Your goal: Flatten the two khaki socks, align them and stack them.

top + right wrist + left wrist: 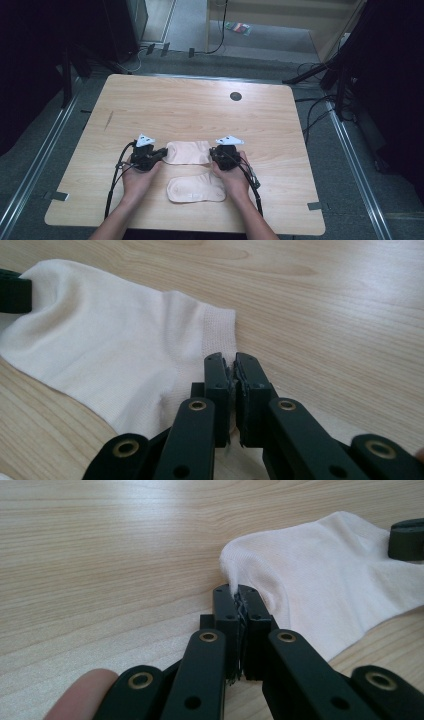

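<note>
High view: the far sock [188,152] lies lengthwise across the bench [200,105] between left gripper [161,153] and right gripper [214,153]. Left gripper view: jaws clamped on its toe edge. Right gripper view: jaws pinch the cuff corner.

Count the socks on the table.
2. One pale cream fabric sock lies stretched between the left claw and right claw, each pinching an end. The other cream sock lies flat nearer the person, between the hands.
</note>
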{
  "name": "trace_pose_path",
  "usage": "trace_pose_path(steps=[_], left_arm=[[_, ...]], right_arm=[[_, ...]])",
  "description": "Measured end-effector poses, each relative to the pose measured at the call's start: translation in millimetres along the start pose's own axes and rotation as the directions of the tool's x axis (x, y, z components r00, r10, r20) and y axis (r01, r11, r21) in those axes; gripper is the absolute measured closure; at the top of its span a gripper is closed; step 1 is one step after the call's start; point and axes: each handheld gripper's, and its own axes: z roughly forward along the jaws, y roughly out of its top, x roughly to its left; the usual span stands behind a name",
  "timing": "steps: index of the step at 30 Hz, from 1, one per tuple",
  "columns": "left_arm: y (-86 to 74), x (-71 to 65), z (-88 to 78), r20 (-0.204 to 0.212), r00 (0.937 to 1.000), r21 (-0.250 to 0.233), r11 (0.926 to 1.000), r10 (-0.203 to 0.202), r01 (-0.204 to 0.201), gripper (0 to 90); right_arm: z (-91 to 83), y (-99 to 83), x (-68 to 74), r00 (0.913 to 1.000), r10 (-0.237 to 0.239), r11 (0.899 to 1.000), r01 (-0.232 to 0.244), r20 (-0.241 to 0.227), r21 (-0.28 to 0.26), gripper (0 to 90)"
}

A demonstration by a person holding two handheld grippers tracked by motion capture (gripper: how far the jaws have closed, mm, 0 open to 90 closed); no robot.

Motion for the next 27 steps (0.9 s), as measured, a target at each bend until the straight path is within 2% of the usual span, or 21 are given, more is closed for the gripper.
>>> trace_pose_path(steps=[9, 14, 27], left_arm=[[4.0, -11.2, -15.0, 0.035, 0.9990, -0.046, 0.9986, 0.029, -0.027, 89.8], [7.3, -21.6, -28.0, 0.045, 0.9972, -0.082, 0.9951, 0.060, -0.056, 89.8], [2.8, -37.9, -57.6, 0.110, 0.9906, -0.103, 0.9922, 0.081, -0.069, 89.7]], right_arm=[[-20.7, 7.5, -2.2, 0.9996, 0.028, 0.998, -0.029, -0.007, -0.057, 86.2], [-35.3, 9.8, 1.4, 0.9998, 0.018, 0.996, -0.019, -0.008, -0.085, 86.2], [-67.0, 6.9, 7.7, 0.9993, 0.020, 0.993, -0.023, -0.031, -0.115, 86.2]])
